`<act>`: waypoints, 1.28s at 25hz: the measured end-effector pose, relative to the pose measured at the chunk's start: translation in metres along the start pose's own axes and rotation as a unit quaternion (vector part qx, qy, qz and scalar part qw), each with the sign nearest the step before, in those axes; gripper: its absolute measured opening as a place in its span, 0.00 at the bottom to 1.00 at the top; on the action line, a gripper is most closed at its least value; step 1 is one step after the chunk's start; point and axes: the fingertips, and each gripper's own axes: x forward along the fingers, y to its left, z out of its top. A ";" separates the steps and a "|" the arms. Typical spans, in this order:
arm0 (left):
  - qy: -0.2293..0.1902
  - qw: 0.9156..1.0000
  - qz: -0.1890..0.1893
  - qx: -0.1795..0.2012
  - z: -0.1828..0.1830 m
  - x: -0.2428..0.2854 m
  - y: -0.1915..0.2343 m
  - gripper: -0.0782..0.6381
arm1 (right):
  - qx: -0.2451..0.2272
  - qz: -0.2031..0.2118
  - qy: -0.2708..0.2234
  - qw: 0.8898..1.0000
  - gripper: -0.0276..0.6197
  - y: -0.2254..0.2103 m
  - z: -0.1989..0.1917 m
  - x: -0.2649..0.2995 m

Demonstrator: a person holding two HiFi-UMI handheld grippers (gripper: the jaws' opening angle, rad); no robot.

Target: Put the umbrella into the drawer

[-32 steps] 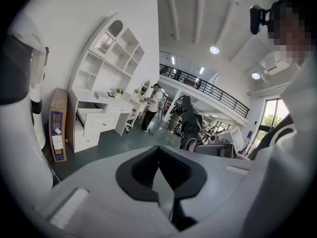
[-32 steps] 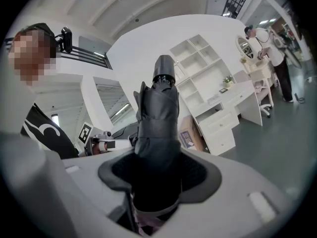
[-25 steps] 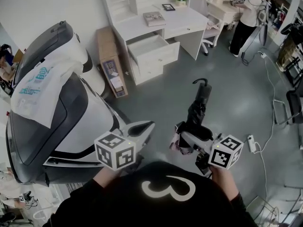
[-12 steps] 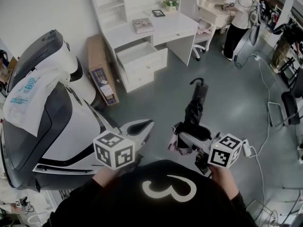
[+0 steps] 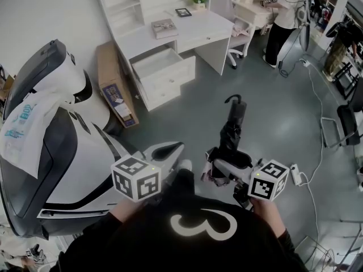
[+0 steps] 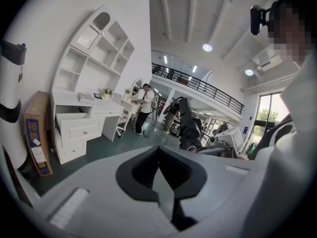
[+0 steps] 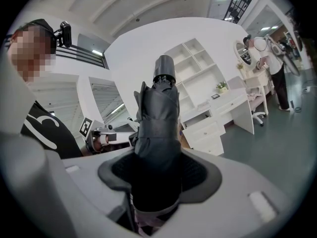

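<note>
A black folded umbrella (image 5: 233, 130) with a hooked handle (image 5: 236, 100) stands tilted forward from my right gripper (image 5: 223, 168), which is shut on its lower end. In the right gripper view the umbrella (image 7: 158, 123) fills the space between the jaws of the right gripper (image 7: 158, 177). The open drawer (image 5: 160, 67) of a white desk (image 5: 195, 32) is far ahead across the floor, also seen as the drawer (image 6: 74, 124) (image 7: 204, 126). My left gripper (image 5: 171, 151) (image 6: 159, 151) is held level beside the right one, shut and with nothing in it.
A large white and black machine (image 5: 51, 146) fills the left. A cardboard box (image 5: 113, 89) leans by the desk. A person (image 5: 282, 13) stands at another desk far right, near a chair (image 5: 226, 7). A power strip (image 5: 295, 173) and cables lie on the grey floor at right.
The desk and drawer have slid to the left in the head view as both grippers are carried across the floor. The umbrella stays in the right gripper, held the same way.
</note>
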 end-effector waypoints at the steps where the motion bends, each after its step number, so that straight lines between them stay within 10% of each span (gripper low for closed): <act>1: 0.000 1.000 -0.001 0.001 0.003 0.005 0.005 0.12 | 0.001 -0.002 0.001 1.000 0.40 -0.006 0.002 0.004; 32: 0.033 0.995 0.047 -0.082 0.178 0.206 0.405 0.12 | 0.022 0.010 0.105 0.994 0.40 -0.261 0.179 0.354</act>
